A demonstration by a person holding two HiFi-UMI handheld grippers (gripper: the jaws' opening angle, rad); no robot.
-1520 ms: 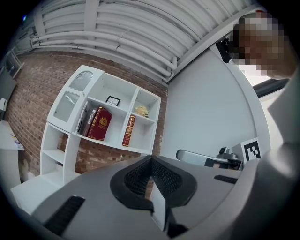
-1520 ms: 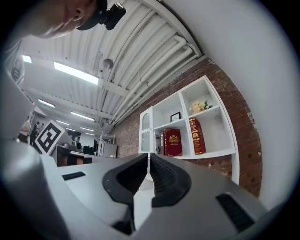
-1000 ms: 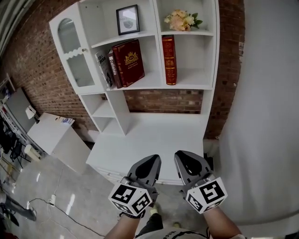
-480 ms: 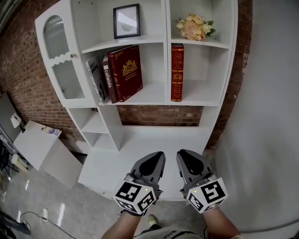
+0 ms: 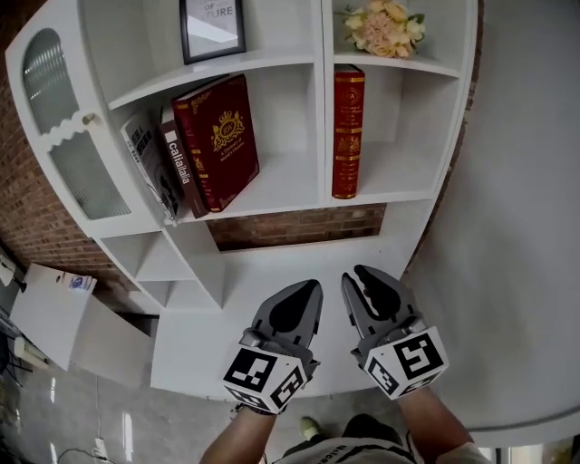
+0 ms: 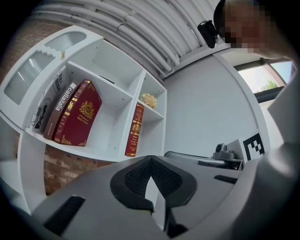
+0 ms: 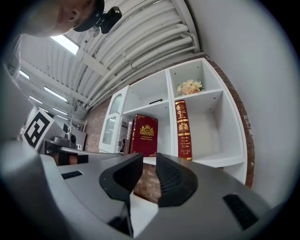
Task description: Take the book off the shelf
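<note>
A slim red book (image 5: 348,131) stands upright at the left wall of the white shelf's right compartment; it also shows in the right gripper view (image 7: 183,130) and the left gripper view (image 6: 134,130). A wide dark-red book (image 5: 217,140) leans in the left compartment beside two thinner books (image 5: 174,170). My left gripper (image 5: 314,286) is shut and empty, below the shelf over the white desk top (image 5: 272,267). My right gripper (image 5: 357,275) hangs beside it, its jaws opening with nothing between them, and points up toward the red book.
A framed picture (image 5: 213,27) and a bunch of flowers (image 5: 385,25) sit on the top shelf. A glass-fronted door (image 5: 63,118) closes the unit's left side. A low white cabinet (image 5: 50,317) stands at the lower left. A pale wall (image 5: 526,227) runs along the right.
The shelf has drawn nearer and larger in the head view. The right gripper's jaws have parted a little. Both grippers keep their place side by side.
</note>
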